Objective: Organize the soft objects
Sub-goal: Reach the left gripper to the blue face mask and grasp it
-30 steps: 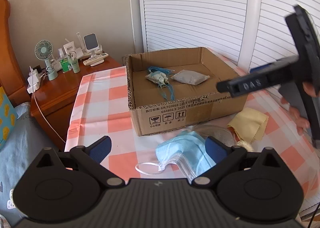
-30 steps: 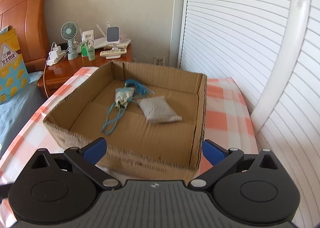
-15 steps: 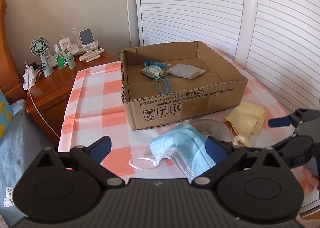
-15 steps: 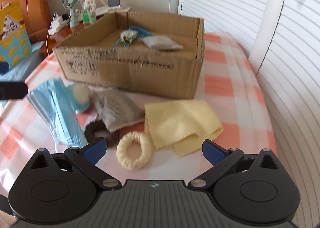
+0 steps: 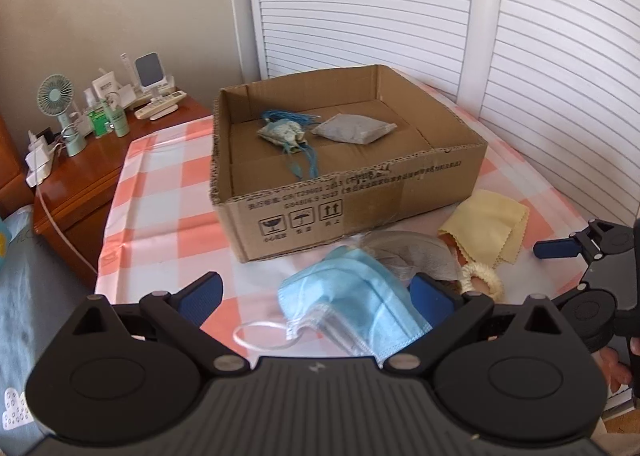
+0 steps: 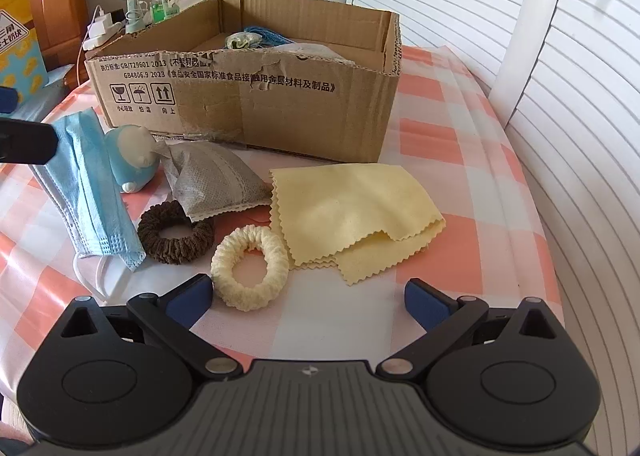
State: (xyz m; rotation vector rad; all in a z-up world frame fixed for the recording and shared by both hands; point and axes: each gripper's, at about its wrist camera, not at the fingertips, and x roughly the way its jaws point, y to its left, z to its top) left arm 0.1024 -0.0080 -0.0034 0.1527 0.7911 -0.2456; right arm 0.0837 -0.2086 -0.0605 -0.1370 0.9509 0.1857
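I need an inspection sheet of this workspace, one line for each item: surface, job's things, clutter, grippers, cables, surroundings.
Surface: checked tablecloth, orange and white, flat.
Job's things: cardboard box already holds a tasselled sachet and a grey pouch. In front of the box lie a blue face mask, blue plush toy, second grey pouch, brown scrunchie, cream scrunchie and yellow cloth.
Clutter: nothing seen on the cloth.
Grippers: left gripper open over the mask; right gripper open, near the cream scrunchie; both hold nothing.
Cables: white charger cable hangs off the nightstand.
Surroundings: louvred doors; small fan and bottles on the nightstand.
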